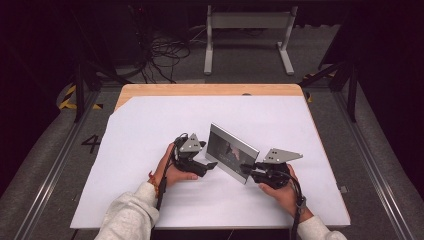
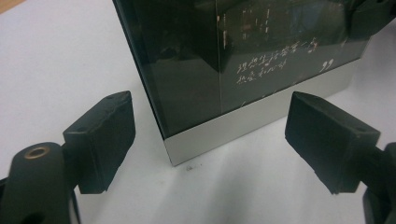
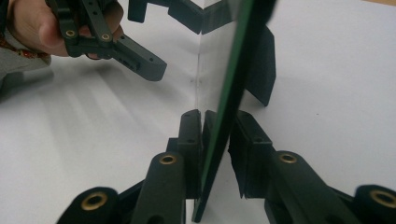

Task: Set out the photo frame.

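Note:
A dark glass photo frame point(image 1: 231, 151) with a silver lower band stands upright on the white sheet point(image 1: 150, 125), turned at an angle. My right gripper point(image 1: 246, 169) is shut on its near right edge. In the right gripper view the frame point(image 3: 233, 93) runs edge-on between the closed jaws of that gripper point(image 3: 218, 154). My left gripper point(image 1: 210, 165) is open just in front of the frame's face. In the left gripper view the two pads point(image 2: 100, 140) stand wide apart, short of the frame's bottom corner point(image 2: 219, 126). White handwriting point(image 2: 275, 60) shows on the glass.
The sheet covers most of a wooden table point(image 1: 210, 90), with bare sheet all round the frame. Beyond the far edge lie floor cables point(image 1: 162, 52) and a white metal stand point(image 1: 247, 30). Yellow-black tape point(image 1: 70, 97) marks the floor at the left.

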### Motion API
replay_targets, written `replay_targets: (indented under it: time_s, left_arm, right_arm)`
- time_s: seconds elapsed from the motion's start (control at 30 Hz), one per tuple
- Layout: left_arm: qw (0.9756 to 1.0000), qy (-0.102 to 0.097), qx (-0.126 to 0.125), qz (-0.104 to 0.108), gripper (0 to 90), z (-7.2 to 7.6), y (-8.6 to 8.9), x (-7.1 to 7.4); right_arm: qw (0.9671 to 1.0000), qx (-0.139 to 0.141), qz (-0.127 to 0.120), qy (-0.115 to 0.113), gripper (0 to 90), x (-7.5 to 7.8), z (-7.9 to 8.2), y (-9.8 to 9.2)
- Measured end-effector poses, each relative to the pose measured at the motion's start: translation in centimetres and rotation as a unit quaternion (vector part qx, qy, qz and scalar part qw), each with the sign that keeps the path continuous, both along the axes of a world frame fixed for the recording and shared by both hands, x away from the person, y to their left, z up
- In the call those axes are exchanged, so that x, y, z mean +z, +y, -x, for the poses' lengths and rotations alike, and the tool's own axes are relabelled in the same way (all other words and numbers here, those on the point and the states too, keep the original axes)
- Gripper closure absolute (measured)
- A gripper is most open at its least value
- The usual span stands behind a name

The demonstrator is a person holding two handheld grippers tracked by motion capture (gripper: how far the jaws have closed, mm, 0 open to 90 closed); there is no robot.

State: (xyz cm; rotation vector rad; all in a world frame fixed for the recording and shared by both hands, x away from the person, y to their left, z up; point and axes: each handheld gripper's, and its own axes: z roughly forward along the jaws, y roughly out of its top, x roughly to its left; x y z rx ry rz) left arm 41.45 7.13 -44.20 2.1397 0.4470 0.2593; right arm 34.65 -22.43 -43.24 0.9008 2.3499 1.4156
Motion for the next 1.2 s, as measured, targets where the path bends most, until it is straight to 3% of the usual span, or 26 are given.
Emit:
replay_targets:
  time_s: [0.2,0.4,0.57,0.7,0.9,1.2]
  left_arm:
    - [1.0,0.008,0.0,0.001,16.7,-0.4,-0.3,-0.2]
    - [0.9998,0.017,-0.013,0.0,16.6,-0.7,-0.9,-0.5]
    - [0.9996,0.009,-0.019,-0.018,19.7,-0.4,-1.2,-0.4]
    - [0.9996,0.02,-0.017,-0.012,22.1,-0.3,-0.8,-0.3]
    - [0.9994,0.02,-0.02,-0.017,24.1,0.2,-0.2,-0.2]
    - [0.9985,0.012,-0.026,-0.046,27.3,1.7,0.8,0.2]
  right_arm:
    - [0.9997,0.009,0.013,-0.018,81.7,0.7,1.0,-0.6]
    - [0.9996,0.01,0.016,-0.02,82.2,0.8,1.4,-1.0]
    - [0.9994,0.008,0.022,-0.025,82.4,0.8,1.4,-0.8]
    - [0.9994,0.007,0.021,-0.025,82.3,0.8,1.4,-0.8]
    - [0.9993,0.006,0.021,-0.03,81.9,0.7,1.3,-0.8]
    - [0.9992,-0.001,0.024,-0.032,80.1,0.7,1.2,-0.6]
